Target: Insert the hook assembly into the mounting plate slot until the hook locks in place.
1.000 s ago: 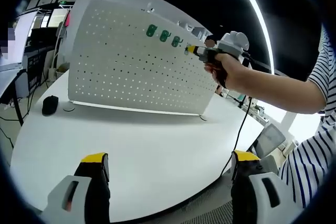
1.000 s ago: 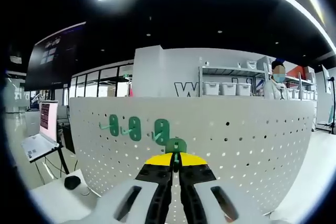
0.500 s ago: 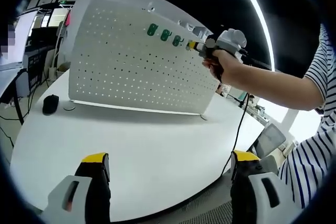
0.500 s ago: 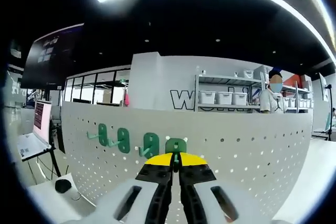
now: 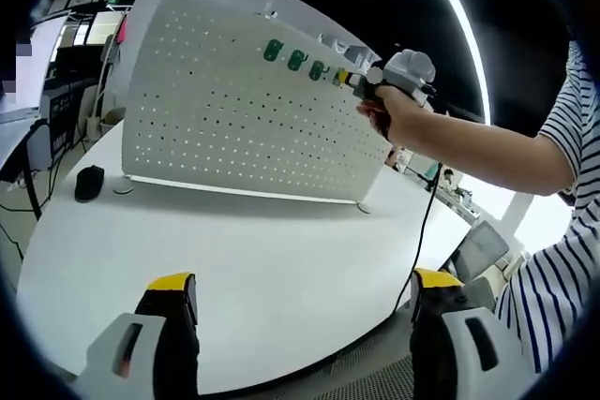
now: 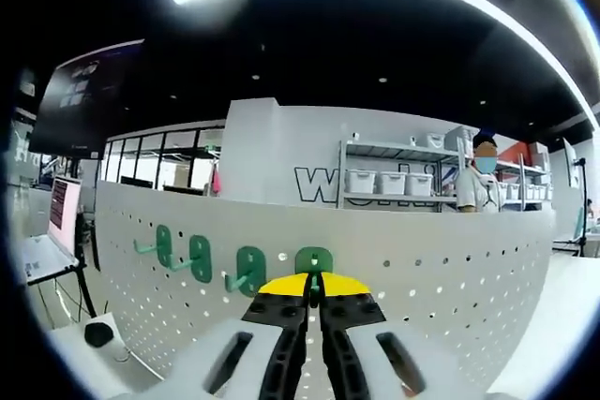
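Observation:
A white perforated mounting plate (image 5: 234, 110) stands upright on the round white table (image 5: 262, 278). Three green hooks (image 5: 296, 60) hang in a row near its top edge. In the right gripper view they sit left of centre (image 6: 200, 257). My right gripper (image 6: 314, 284) is shut on a fourth green hook (image 6: 314, 259), held against the plate just right of that row. In the left gripper view the right gripper (image 5: 349, 80) is at the plate's upper right, held by a hand. My left gripper (image 5: 302, 283) stands open low over the table's near edge, holding nothing.
A black mouse (image 5: 89, 182) lies on the table left of the plate. A cable (image 5: 427, 231) hangs from the right gripper past the table's right edge. A person's striped sleeve (image 5: 562, 259) is at the right. Shelves with bins (image 6: 394, 180) stand behind the plate.
The right gripper has carried the held hook up and to the plate's top row, level with the three hung hooks. The left gripper has stayed put and open.

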The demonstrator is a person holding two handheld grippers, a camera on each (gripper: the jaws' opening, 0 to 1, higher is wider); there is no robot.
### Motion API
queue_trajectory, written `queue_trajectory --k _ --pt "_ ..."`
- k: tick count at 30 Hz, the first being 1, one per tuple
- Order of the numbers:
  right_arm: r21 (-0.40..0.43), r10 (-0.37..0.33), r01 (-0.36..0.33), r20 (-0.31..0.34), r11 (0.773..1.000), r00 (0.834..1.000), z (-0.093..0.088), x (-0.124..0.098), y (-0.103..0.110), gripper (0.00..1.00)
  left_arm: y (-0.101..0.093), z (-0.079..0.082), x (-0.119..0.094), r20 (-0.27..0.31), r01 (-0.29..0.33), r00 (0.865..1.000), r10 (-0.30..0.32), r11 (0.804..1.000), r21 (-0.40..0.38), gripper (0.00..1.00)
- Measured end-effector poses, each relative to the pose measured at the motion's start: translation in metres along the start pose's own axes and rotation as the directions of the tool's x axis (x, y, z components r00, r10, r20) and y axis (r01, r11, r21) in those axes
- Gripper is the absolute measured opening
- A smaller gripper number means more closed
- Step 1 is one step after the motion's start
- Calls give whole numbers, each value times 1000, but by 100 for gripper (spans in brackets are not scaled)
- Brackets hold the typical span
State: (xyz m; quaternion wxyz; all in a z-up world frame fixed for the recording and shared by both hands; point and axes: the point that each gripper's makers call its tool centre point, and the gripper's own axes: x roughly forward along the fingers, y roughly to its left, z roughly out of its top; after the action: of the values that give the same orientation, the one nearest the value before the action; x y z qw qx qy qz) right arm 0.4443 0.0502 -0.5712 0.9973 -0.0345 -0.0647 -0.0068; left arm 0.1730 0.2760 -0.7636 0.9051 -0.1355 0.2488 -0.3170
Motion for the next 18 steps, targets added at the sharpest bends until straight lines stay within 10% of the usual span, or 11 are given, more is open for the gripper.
queue_trajectory --k 18 --pt "-1 -7 7 -11 1000 1000 -7 8 1 0 4 0 1 0 -15 1000 15 1000 -10 95"
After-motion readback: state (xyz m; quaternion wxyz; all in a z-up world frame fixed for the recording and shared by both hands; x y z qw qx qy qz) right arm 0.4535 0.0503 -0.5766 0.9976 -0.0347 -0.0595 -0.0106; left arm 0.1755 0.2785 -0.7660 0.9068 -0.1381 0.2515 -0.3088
